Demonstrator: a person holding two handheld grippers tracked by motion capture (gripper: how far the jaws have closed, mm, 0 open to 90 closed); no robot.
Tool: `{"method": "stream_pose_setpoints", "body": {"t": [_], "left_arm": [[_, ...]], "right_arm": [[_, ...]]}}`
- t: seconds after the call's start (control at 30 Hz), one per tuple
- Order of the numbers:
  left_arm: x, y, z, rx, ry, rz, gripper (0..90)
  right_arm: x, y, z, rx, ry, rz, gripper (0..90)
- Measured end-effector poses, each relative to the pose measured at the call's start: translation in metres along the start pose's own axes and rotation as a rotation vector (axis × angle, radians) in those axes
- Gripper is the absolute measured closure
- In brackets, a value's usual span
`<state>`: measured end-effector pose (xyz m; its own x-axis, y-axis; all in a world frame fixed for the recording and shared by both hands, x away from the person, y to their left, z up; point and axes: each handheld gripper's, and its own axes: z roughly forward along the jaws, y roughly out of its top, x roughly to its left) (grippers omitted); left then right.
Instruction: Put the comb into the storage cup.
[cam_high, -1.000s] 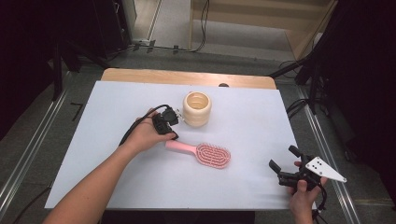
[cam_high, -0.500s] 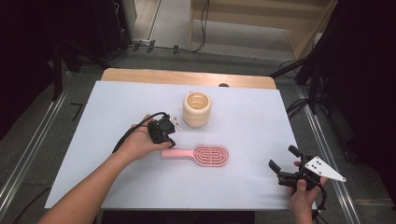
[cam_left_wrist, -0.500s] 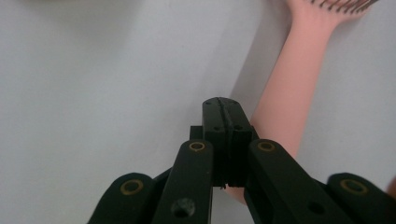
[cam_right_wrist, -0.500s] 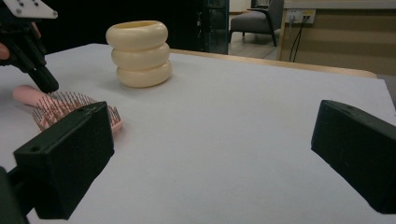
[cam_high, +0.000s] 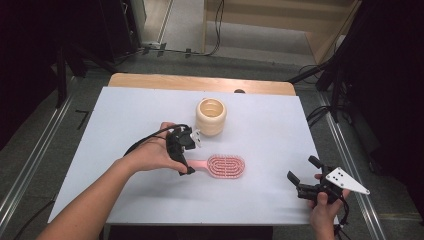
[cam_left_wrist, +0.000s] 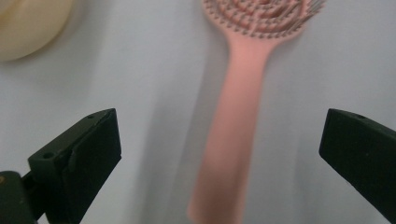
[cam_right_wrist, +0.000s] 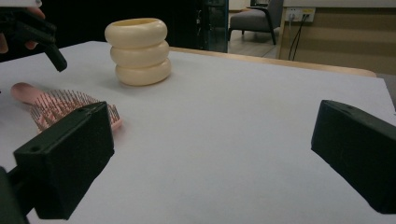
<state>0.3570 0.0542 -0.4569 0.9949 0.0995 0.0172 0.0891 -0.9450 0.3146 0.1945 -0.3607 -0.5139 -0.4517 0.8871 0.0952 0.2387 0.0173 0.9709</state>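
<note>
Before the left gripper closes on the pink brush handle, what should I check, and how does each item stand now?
1. Left gripper open: ok, jaws wide apart.
2. Hairbrush handle between the jaws: ok, roughly centred.
3. Jaws low enough to grip: cannot tell.
4. Brush lies flat on the table, bristles up: ok.
5. Cream holder apart from brush and gripper: ok.
6. Right gripper open, out of the way near the table's right front edge: ok.

Pink hairbrush (cam_high: 224, 166) lies flat, bristles up.
</note>
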Motion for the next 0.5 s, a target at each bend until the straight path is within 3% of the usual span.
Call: {"method": "stream_pose_setpoints", "body": {"t": [0.1, 0.17, 0.43, 0.5], "left_arm": [[-0.002, 0.004, 0.006, 0.022, -0.024, 0.017, 3.7], [-0.003, 0.006, 0.009, 0.027, -0.014, 0.023, 10.4], [-0.005, 0.015, 0.017, 0.049, -0.042, 0.035, 37.2], [-0.005, 0.017, 0.018, 0.047, -0.046, 0.039, 39.3]], "right_arm": [[0.0, 0.0, 0.0, 0.001, 0.0, 0.003, 0.0], [0.0, 0.0, 0.0, 0.0, -0.002, 0.001, 0.0], [0.0, 0.0, 0.0, 0.003, -0.002, 0.007, 0.0], [0.0, 0.0, 0.0, 0.003, -0.002, 0.007, 0.0]]}}
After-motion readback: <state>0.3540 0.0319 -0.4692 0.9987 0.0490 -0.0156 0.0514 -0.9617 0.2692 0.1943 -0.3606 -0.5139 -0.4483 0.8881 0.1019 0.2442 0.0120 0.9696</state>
